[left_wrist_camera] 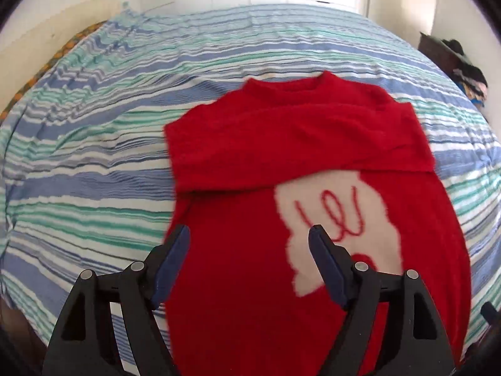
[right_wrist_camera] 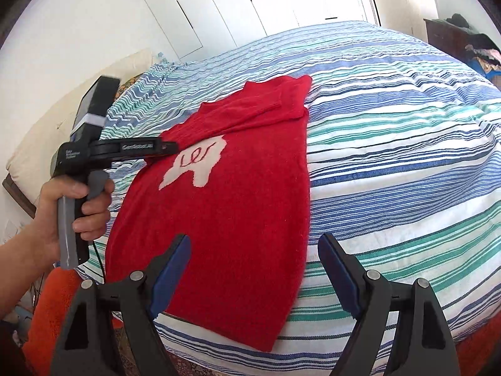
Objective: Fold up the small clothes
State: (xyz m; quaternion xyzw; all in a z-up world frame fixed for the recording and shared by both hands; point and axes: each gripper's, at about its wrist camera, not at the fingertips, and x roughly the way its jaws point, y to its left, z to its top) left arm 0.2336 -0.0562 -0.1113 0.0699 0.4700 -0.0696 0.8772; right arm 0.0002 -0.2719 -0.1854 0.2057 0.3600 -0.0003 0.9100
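A small red sweater (left_wrist_camera: 250,282) with a white patch and red stitching (left_wrist_camera: 338,219) lies flat on the striped bed, collar away from me, both sleeves folded across its chest (left_wrist_camera: 281,144). My left gripper (left_wrist_camera: 250,235) is open and empty, hovering above the sweater's left middle. In the right wrist view the sweater (right_wrist_camera: 238,206) runs from the near bed edge to the collar (right_wrist_camera: 281,87). My right gripper (right_wrist_camera: 255,244) is open and empty above the sweater's hem and right edge. The left gripper (right_wrist_camera: 162,148) shows there from the side, held by a hand (right_wrist_camera: 78,206) over the sweater's left edge.
The bed has a blue, green and white striped cover (right_wrist_camera: 407,144). A dark dresser with piled clothes (right_wrist_camera: 463,40) stands far right. White closet doors (right_wrist_camera: 281,0) are behind the bed. An orange rug (right_wrist_camera: 50,313) lies at the bed's near left.
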